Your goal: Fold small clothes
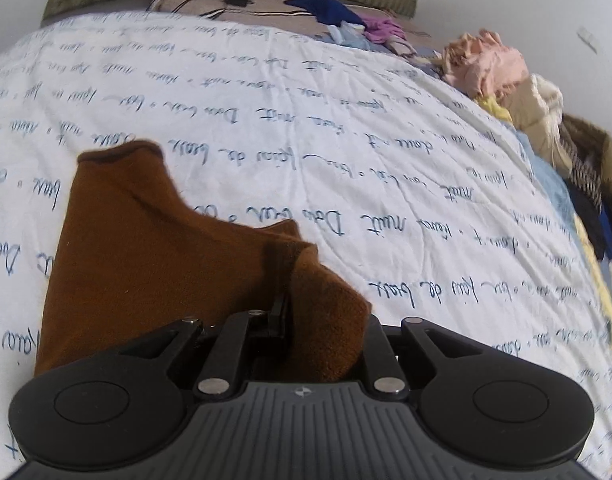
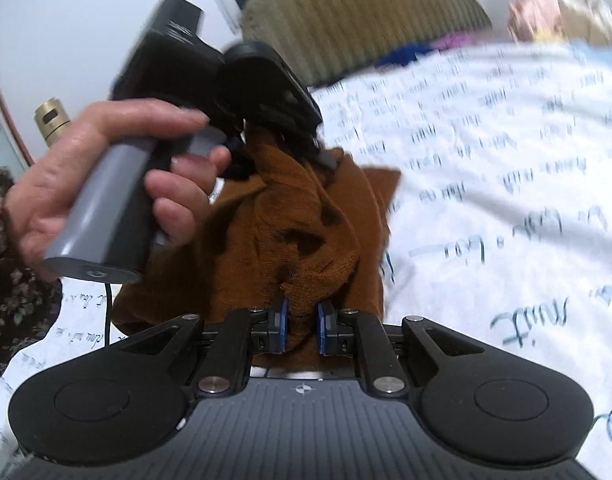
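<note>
You pinch the brown cloth [image 2: 306, 232] with both grippers, left [image 1: 302, 320] and right [image 2: 302, 324], at frame bottom, so it hangs ready to fold

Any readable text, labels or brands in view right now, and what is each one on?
"nuit": blue handwriting-style print on the white quilted bedspread, clearest in the right wrist view.
"Doux": same print on that bedspread, left wrist view.
Remaining script lines: too blurred or distorted to read.
Rust-brown knitted garment: no label visible.
</note>
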Demonstrator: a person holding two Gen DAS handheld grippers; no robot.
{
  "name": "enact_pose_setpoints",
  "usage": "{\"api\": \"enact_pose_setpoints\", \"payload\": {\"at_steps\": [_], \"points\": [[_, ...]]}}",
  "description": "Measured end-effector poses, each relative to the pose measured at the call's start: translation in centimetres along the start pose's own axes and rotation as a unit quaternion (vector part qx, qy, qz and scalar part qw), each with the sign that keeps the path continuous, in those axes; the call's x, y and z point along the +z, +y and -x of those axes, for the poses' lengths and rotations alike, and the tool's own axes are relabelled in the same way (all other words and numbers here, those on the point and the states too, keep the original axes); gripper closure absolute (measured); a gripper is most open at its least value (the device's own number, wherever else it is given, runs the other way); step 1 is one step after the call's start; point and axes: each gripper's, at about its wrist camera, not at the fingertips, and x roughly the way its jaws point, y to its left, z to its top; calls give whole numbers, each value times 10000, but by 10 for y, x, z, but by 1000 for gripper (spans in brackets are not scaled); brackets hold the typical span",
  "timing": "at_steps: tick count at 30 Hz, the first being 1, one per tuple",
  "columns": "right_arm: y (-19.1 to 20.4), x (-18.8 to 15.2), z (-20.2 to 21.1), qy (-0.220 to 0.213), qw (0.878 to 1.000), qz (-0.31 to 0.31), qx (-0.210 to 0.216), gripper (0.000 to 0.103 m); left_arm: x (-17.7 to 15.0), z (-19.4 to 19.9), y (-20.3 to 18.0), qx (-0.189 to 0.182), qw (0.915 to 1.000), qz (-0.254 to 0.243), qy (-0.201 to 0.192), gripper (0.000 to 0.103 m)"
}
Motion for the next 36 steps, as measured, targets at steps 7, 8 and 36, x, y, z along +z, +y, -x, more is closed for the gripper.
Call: {"api": "enact_pose_setpoints", "payload": {"at_steps": [7, 8, 36], "points": [[-27, 6, -2, 143, 9963, -790, 303, 85, 7, 12, -18, -199, 9994, -244, -136, 90], [-29, 7, -2, 152, 9959, -823, 339, 85, 10, 14, -20, -313, 9992, -232, -132, 90], [3, 79, 25, -719, 9944, -287, 722, 79, -76, 91, 91, -333, 9933, 242, -1083, 89]]}}
